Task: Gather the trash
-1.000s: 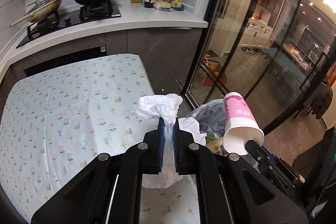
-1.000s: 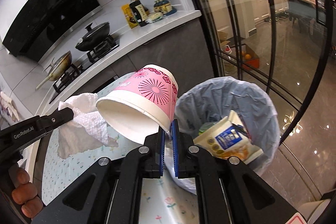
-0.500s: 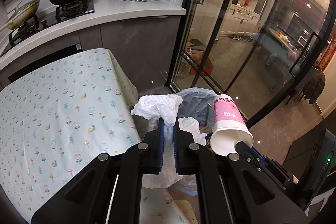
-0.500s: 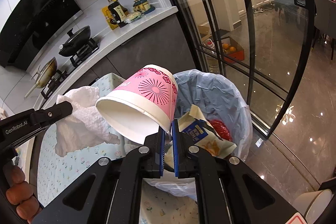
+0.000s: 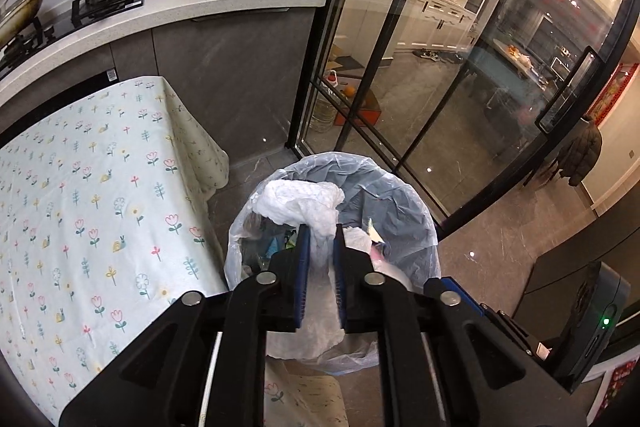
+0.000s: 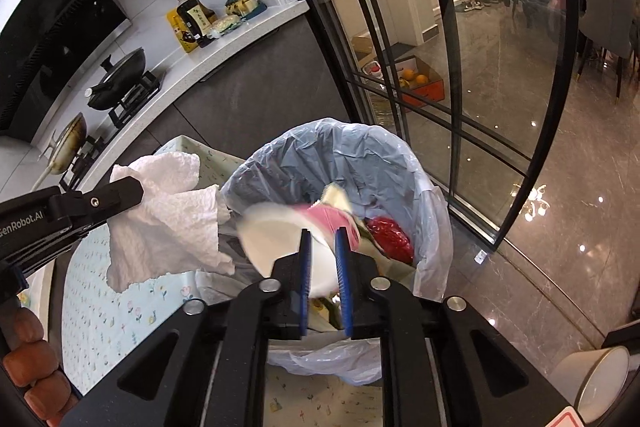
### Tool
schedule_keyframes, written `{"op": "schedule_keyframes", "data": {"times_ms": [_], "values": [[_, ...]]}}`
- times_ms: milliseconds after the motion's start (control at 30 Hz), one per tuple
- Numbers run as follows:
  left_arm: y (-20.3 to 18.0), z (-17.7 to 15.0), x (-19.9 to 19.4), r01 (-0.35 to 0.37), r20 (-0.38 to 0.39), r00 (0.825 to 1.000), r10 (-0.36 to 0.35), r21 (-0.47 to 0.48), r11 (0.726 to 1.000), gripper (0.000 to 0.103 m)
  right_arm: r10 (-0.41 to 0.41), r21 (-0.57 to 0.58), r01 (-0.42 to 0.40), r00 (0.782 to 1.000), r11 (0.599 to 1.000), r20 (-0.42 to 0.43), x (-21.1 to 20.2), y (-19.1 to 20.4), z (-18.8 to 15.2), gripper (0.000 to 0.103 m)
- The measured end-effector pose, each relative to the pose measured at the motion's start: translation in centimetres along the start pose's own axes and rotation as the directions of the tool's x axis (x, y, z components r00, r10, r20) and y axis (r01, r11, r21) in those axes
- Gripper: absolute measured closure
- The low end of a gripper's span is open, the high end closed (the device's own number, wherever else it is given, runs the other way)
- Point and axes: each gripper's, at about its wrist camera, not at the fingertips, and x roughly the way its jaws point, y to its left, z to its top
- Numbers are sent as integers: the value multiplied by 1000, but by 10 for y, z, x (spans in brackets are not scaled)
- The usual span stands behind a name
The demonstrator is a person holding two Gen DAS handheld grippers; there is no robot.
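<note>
**Over the bin: both pieces being let go**

Above the lined trash bin point(image 6: 400, 163) the pink paper cup point(image 6: 296, 231) is blurred and tipped, its white mouth turned toward me, sitting between the blue pads of my right gripper point(image 6: 323, 259). Those jaws are opening; the cup looks as though it is slipping free, and I cannot see the pads pressing on it. The bin holds a red wrapper point(image 6: 390, 239) and other packaging, so I judge some of the collecting is done.

The crumpled paper towel point(image 5: 304, 203) hangs between the fingers of my left gripper point(image 5: 320, 259), directly above the bin's mouth. These jaws are opening too. The towel lies in the gap, and whether it is pinched I cannot tell; it has not dropped.

The flowered tablecloth point(image 5: 80, 187) beside the bin shows no litter on the part I can see. I reckon these 2 items are the last stretch, though the rest of the table is out of view.
</note>
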Motion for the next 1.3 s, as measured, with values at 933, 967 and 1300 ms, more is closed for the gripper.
{"op": "schedule_keyframes", "data": {"times_ms": [933, 967, 1300], "values": [[37, -27, -51, -150, 109, 981, 158, -79, 986, 26, -38, -241, 40, 999, 970, 14, -48, 45, -21, 24], [38, -29, -53, -155, 110, 981, 163, -82, 985, 26, -40, -251, 43, 999, 967, 14, -50, 46, -23, 22], [47, -52, -71, -246, 109, 960, 259, -118, 962, 16, -57, -315, 49, 998, 948, -17, -61, 49, -41, 19]]}}
